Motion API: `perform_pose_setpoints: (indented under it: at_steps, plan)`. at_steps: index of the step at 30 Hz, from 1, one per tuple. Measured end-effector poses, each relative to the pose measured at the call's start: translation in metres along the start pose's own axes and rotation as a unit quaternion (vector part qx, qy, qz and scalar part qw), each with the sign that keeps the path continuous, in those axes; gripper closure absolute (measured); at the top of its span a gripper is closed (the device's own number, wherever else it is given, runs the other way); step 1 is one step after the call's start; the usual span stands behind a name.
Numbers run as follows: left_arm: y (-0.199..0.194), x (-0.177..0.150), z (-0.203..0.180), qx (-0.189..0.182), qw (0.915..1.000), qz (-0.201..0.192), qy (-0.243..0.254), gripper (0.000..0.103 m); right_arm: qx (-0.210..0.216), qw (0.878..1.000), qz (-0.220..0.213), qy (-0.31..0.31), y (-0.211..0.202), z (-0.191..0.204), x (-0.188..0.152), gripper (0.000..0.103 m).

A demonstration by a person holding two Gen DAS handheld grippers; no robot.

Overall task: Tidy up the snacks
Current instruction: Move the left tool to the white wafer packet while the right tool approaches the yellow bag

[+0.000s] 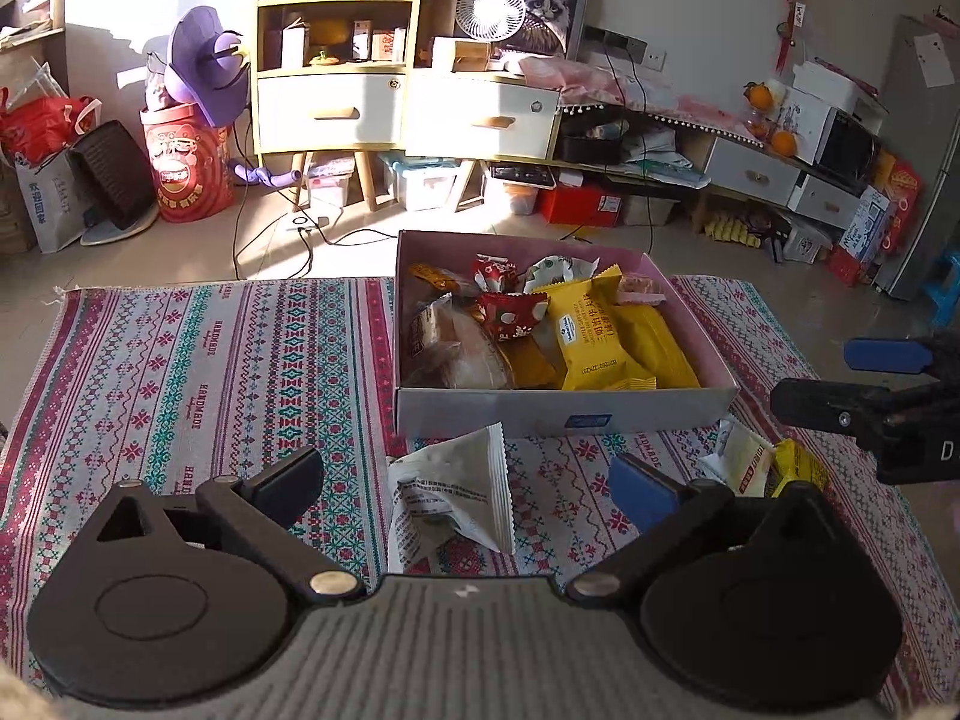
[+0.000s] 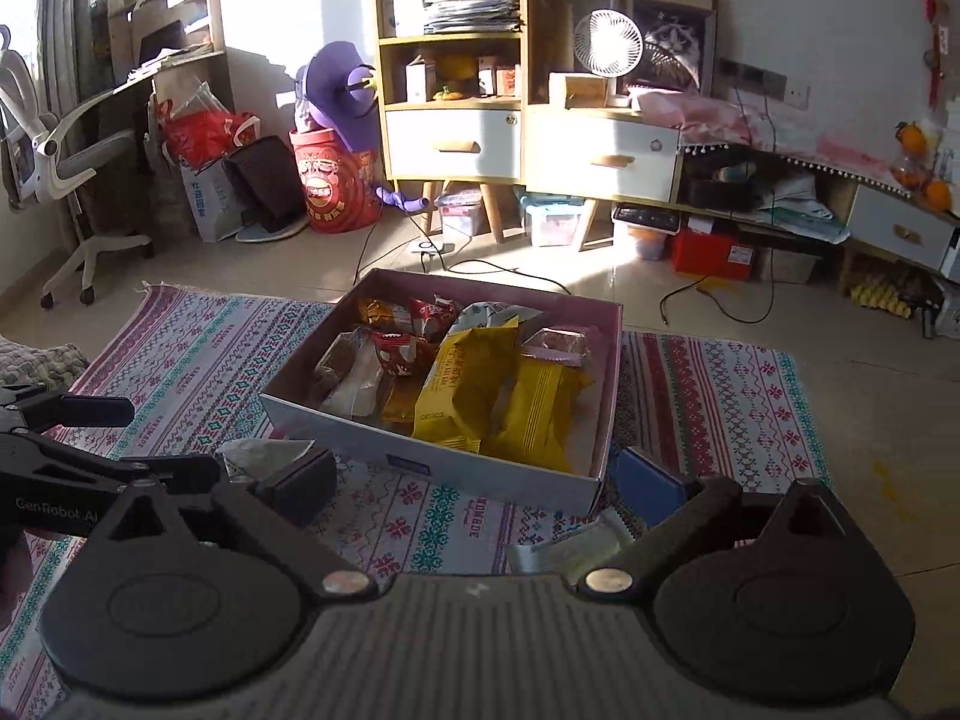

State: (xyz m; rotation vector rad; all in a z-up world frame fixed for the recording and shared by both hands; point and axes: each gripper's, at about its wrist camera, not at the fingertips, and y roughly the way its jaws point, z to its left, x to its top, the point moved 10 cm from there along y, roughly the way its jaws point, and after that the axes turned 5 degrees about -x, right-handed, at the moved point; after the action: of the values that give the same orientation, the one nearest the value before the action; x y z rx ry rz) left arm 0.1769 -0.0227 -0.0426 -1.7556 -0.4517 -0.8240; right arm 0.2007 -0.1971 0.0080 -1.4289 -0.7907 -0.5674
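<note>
Two snacks remain outside the box (image 1: 558,414): we hold the left gripper (image 1: 468,480) spread wide around the white packet (image 1: 450,498) on the patterned mat (image 1: 210,360), ready to clamp. The right gripper (image 2: 474,480) hangs open and empty above the second packet (image 2: 570,549).

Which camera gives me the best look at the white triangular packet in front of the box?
The left wrist view. There the white packet lies whole on the cloth, between the open fingers of the left gripper, just short of the box. The right wrist view shows only a corner of it, behind that gripper's own finger.
</note>
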Motion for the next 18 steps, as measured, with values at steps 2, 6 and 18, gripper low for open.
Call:
perform_pose_setpoints:
  at_steps: [2,6,18]
  plan:
    - [-0.003,-0.006,0.000,0.002,1.0000,0.002,0.001,0.000,0.000,1.000,0.004,0.000,-0.002,0.000,-0.007,0.003]
    - [-0.005,-0.018,0.000,0.005,1.0000,0.008,-0.001,0.000,0.000,1.000,0.014,0.005,-0.002,0.000,-0.021,0.003]
    - [-0.006,-0.064,-0.008,0.017,0.9990,0.019,-0.038,0.000,-0.012,0.999,0.037,0.010,-0.003,-0.018,-0.063,0.003]
